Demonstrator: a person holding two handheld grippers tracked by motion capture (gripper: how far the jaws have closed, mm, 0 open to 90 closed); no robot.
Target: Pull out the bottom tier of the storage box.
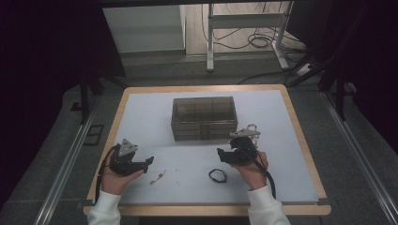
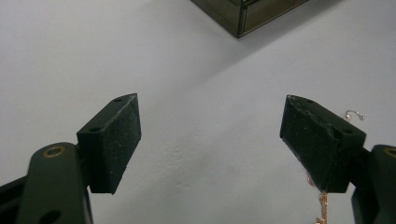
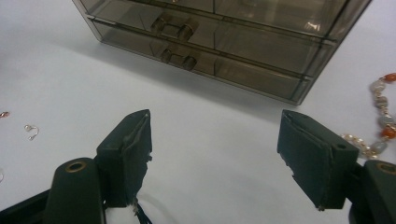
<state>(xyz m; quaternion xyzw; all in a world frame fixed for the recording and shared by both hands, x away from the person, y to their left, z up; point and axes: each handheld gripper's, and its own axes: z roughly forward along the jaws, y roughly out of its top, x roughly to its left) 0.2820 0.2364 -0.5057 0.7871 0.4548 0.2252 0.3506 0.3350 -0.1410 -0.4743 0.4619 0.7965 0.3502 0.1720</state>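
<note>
A smoky see-through drawer box [image 1: 203, 118] stands mid-table; its handled drawer fronts [image 3: 224, 42] face me. My left gripper [image 1: 148, 165] rests at the front left, open and holding nothing [image 2: 210, 140]. A thin copper chain [image 1: 157, 176] lies just right of it and reaches under the right jaw [image 2: 322, 205]. My right gripper [image 1: 220, 155] sits at the front right, jaws wide apart and bare [image 3: 215, 154], pointing at the box. A black loop [image 1: 217, 175] lies on the mat just below it. A beaded bracelet [image 3: 380, 112] lies right of the box.
A white mat [image 1: 281, 140] covers the wooden table [image 1: 300, 140]. A small silver hook [image 2: 355, 115] lies on the mat ahead of the left gripper, and another small hook [image 3: 31, 130] lies left of the right gripper's jaws. Floor and a metal frame [image 1: 210, 42] lie beyond.
</note>
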